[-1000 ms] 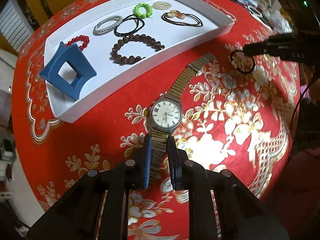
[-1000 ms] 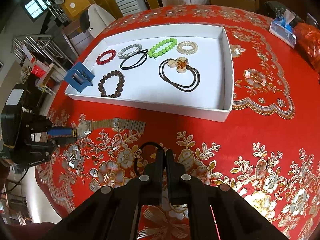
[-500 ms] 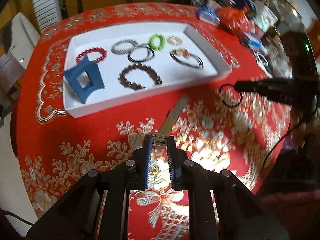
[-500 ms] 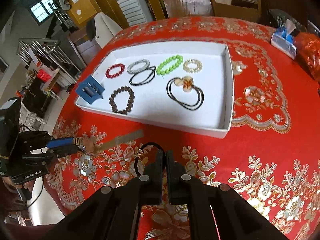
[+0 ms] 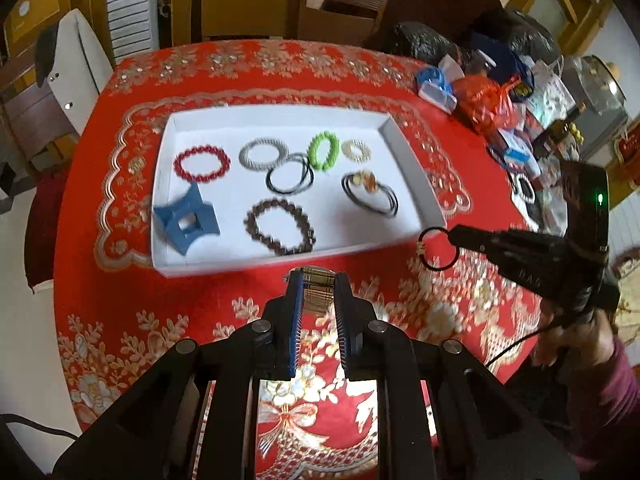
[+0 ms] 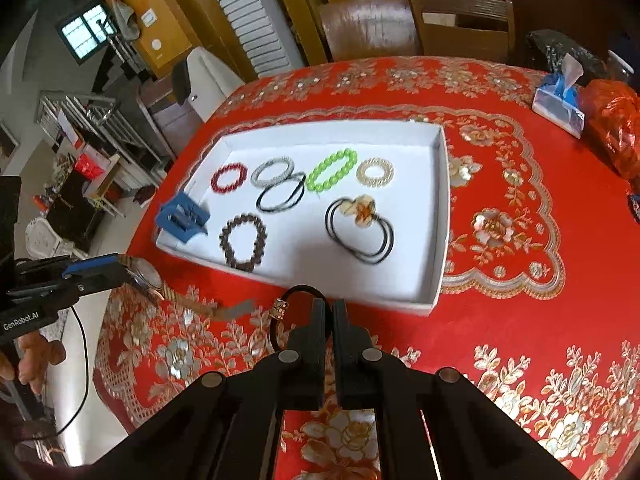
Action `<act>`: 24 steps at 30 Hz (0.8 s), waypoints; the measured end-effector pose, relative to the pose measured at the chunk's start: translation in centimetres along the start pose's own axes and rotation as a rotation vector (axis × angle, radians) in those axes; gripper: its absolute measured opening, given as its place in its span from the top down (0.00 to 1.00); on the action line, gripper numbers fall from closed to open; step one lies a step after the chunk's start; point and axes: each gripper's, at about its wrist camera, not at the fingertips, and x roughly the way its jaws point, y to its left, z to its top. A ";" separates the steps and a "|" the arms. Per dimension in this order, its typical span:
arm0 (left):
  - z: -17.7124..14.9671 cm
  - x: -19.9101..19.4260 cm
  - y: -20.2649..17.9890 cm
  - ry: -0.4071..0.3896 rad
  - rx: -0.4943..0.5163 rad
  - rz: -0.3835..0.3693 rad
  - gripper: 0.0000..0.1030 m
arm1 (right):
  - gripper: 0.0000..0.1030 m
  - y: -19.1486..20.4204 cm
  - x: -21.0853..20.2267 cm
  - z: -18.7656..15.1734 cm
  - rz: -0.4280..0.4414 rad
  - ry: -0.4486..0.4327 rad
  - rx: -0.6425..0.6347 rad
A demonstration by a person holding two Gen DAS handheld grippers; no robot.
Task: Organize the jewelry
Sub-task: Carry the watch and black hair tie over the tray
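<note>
A white tray (image 5: 408, 160) (image 6: 442, 216) on the red tablecloth holds several bracelets and hair ties and a blue hair claw (image 5: 186, 220) (image 6: 182, 216). My left gripper (image 5: 318, 280) is shut on a gold watch (image 5: 317, 285) and holds it in the air before the tray's near wall; in the right wrist view the watch (image 6: 146, 276) hangs from it with its band trailing down. My right gripper (image 6: 329, 304) is shut on a black hair tie (image 6: 294, 292) with a small gold charm, held above the cloth near the tray's front edge; it also shows in the left wrist view (image 5: 438, 250).
Bags, a tissue pack (image 6: 558, 102) and small clutter (image 5: 500, 96) crowd the table's far right. Wooden chairs (image 6: 460, 26) stand behind the table. The tablecloth edge drops off at the left (image 6: 116, 320).
My left gripper has lifted the watch off the cloth and carried it up toward the tray. My right gripper has risen with the black hair tie and moved closer to the tray's front edge.
</note>
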 end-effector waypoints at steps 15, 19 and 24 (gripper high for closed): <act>12.0 -1.7 -2.3 -0.149 -0.011 0.041 0.87 | 0.97 -2.9 0.5 5.9 -0.063 -0.051 0.028; 14.8 0.0 -3.6 -0.166 -0.013 0.044 0.87 | 0.97 -4.5 1.8 7.6 -0.078 -0.036 0.046; 15.7 4.0 -4.4 -0.136 -0.013 0.077 0.87 | 0.97 -6.0 4.8 9.3 -0.081 0.024 0.043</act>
